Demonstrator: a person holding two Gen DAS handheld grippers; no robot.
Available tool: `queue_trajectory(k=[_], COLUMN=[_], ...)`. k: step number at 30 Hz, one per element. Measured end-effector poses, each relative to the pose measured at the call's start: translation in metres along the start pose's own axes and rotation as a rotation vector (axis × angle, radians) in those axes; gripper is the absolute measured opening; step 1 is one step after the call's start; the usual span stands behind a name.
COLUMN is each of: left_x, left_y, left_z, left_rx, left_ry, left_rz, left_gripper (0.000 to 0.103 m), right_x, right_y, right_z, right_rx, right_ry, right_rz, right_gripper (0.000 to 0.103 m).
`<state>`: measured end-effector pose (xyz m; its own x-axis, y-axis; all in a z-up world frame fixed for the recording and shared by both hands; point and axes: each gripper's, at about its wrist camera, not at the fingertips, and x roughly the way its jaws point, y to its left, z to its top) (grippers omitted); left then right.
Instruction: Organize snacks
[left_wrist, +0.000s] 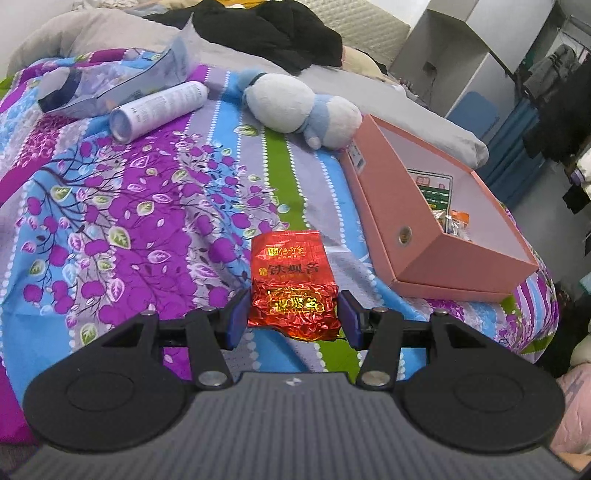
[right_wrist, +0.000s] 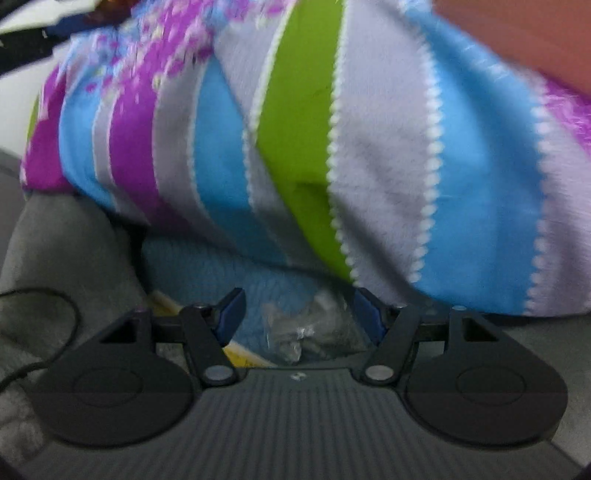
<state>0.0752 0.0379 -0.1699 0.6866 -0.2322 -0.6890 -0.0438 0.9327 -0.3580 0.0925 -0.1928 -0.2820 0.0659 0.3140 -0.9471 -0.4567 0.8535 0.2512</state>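
Note:
A red foil tea packet lies on the patterned bedspread. My left gripper is open, its blue pads on either side of the packet's near end; I cannot tell if they touch it. An open pink box stands to the right with a few snack packets inside. My right gripper is open and empty, low at the bed's edge, over a clear crinkled plastic bag. This view is blurred.
A white and blue plush toy, a white tube and a clear package lie at the far side of the bed. Dark clothes lie behind. A black cable lies on grey fabric at the left.

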Motion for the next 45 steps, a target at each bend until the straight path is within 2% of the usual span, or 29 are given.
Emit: queue_trajectory(k=[5,8,11,25,27,28,34,45], left_x=[-0.004,-0.006,-0.008,-0.008,-0.010,-0.011,-0.016,-0.028], left_y=[0.011,0.017,0.023,0.027,0.026,0.025,0.023,0.019], left_z=[-0.002,-0.003,-0.004,-0.005,-0.005,-0.004,-0.002,0.002], left_rx=[-0.025,-0.040,-0.053,-0.061,-0.060,-0.061,-0.064,-0.053], left_ry=[-0.006,-0.010,-0.013,-0.020,-0.025,-0.027,-0.040,-0.056], left_rz=[0.003,0.008,0.011,0.019,0.020,0.020,0.018,0.028], left_gripper=[0.057,0.057,0.057,0.057,0.057,0.057,0.057,0.057], right_x=[0.030,0.050,0.067,0.125,0.126,0.126,0.117,0.066], right_y=[0.017,0.026,0.032,0.059,0.057,0.058,0.059,0.049], right_z=[0.005,0.006,0.005,0.001,0.000,0.000,-0.006,0.001], right_rx=[-0.075,-0.115,-0.142,-0.272,-0.286,-0.283,-0.260,-0.130], right_ry=[0.129,0.186,0.253,0.358,0.357,0.354,0.310,0.204], right_rz=[-0.023,-0.073,-0.073,-0.154,-0.154,-0.148,-0.113,0.034], right_gripper=[0.067,0.068,0.070,0.073,0.069,0.063,0.051,0.048])
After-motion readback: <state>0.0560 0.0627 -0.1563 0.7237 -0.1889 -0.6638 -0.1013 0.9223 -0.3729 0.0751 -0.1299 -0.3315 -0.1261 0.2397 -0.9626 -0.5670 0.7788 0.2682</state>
